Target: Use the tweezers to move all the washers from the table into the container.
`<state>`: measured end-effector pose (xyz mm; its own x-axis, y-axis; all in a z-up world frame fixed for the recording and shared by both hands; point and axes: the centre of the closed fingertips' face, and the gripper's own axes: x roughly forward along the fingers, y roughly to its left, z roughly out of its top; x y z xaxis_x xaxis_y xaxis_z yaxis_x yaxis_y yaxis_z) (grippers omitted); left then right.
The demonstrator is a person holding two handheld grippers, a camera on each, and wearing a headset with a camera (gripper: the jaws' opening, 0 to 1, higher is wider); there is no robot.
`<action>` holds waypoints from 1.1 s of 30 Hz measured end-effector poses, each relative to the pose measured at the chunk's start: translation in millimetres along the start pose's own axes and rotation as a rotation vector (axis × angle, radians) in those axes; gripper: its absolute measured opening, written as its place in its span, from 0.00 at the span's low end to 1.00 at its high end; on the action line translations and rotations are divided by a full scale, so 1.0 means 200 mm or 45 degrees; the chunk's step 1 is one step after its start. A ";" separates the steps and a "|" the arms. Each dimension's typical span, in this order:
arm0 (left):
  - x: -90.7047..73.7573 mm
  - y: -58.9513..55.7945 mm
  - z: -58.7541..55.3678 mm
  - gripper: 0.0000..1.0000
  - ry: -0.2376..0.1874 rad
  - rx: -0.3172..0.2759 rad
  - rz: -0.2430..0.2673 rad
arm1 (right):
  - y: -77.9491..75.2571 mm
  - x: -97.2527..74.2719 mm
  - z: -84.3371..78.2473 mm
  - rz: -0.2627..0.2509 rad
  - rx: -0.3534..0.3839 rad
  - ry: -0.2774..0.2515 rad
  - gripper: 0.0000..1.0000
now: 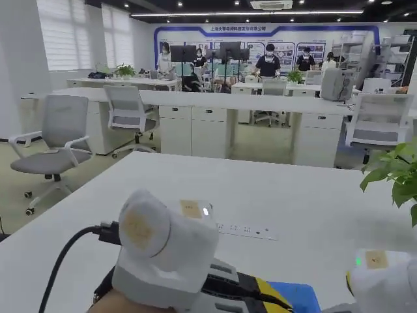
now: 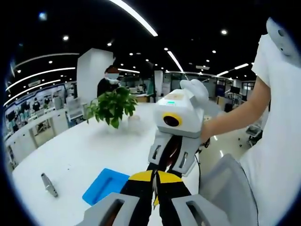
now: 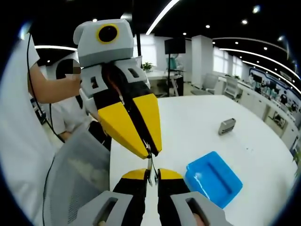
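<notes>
Over the white tabletop (image 1: pixel 313 195) the person is holding the left gripper (image 2: pixel 154 179) and the right gripper (image 3: pixel 153 176) nose to nose. The step in hand is looking like the settling of the tweezers (image 3: pixel 150 165) into a working grip, before any picking. To do it well, one gripper should be taking the full load before the other is letting go. The squeeze should be landing on the tweezers' two arms, so that closing the gripper is closing their tips. Those tips should be ending up pointing down and clear of the yellow jaws.

The blue container (image 3: pixel 214 179) is lying open on the tabletop near the meeting point, close enough for short carries.

Both grippers are standing almost fully closed, their jaws nearly touching. The tweezers are showing as a thin metal sliver running from the left gripper's tip into the slit between the right gripper's jaws. Both are appearing to pinch it, and which one is bearing it cannot be told. The washers are too small to make out on the tabletop.
</notes>
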<state>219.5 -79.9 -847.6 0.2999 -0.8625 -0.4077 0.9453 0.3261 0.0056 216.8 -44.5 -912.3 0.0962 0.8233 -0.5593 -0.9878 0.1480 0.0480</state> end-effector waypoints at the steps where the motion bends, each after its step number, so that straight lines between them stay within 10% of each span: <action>1: 0.01 0.00 -0.01 0.00 0.012 -0.006 0.005 | 0.00 0.00 -0.01 0.004 0.011 -0.001 0.04; 9: 0.07 0.00 -0.13 0.00 0.163 0.150 -0.043 | -0.07 -0.01 -0.17 -0.059 -0.020 0.107 0.06; 14: 0.14 0.01 -0.32 0.00 0.332 0.245 -0.053 | -0.11 0.02 -0.34 -0.099 -0.089 0.263 0.06; 21: 0.23 0.07 -0.70 0.00 0.557 0.314 -0.041 | -0.17 0.16 -0.55 -0.129 0.090 0.286 0.07; 33: 0.33 0.14 -0.93 0.00 0.648 0.313 -0.058 | -0.22 0.27 -0.72 -0.231 0.111 0.346 0.07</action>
<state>242.2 -55.8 -1044.7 0.2160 -0.5581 -0.8012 0.9762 0.1409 0.1650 248.2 -86.4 -1063.5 0.2218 0.6049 -0.7648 -0.9423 0.3347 -0.0085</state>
